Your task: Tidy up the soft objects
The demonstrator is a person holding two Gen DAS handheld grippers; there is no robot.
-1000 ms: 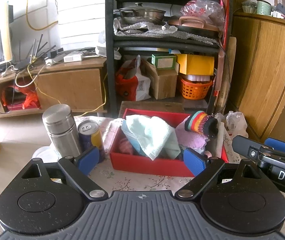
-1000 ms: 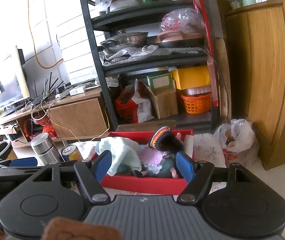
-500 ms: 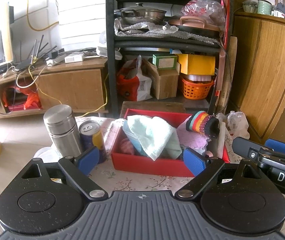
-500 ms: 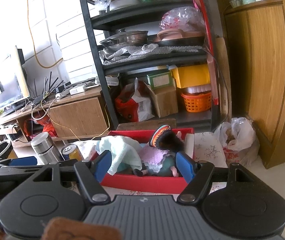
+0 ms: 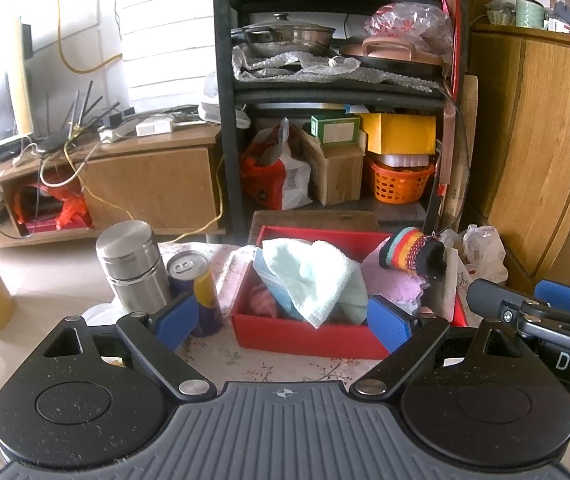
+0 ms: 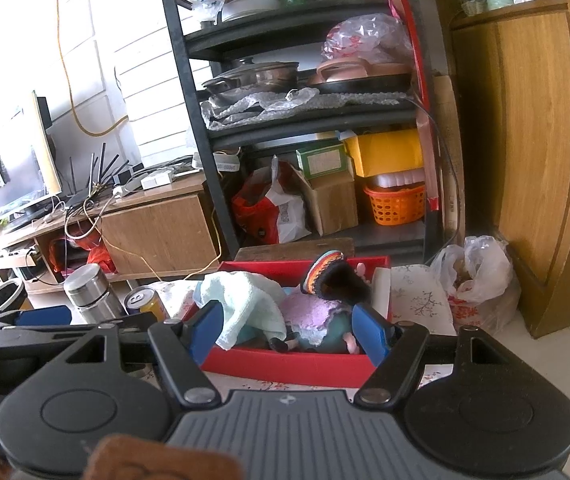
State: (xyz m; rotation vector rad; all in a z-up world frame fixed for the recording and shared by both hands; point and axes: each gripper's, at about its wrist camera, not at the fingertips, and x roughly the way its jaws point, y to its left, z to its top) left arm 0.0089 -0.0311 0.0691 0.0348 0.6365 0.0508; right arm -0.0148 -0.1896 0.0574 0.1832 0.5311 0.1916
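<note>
A red box (image 5: 305, 338) (image 6: 285, 366) sits on the floral tablecloth, filled with soft things. A pale blue towel (image 5: 309, 276) (image 6: 245, 304) drapes over its near wall. A pink cloth (image 5: 395, 284) (image 6: 309, 312) and a striped sock with a black toe (image 5: 413, 254) (image 6: 333, 276) lie towards its right end. My left gripper (image 5: 283, 320) hovers open just in front of the box, nothing between its blue pads. My right gripper (image 6: 289, 330) is also open and empty, before the box; it shows from the side (image 5: 545, 306) at the right of the left wrist view.
A steel flask (image 5: 133, 266) (image 6: 89, 292) and a drink can (image 5: 195, 280) (image 6: 145, 302) stand left of the box. Behind are a black shelf rack (image 5: 337, 88), a low wooden TV stand (image 5: 125, 176), a wooden cabinet (image 5: 541, 152) and a plastic bag (image 6: 477, 276) on the floor.
</note>
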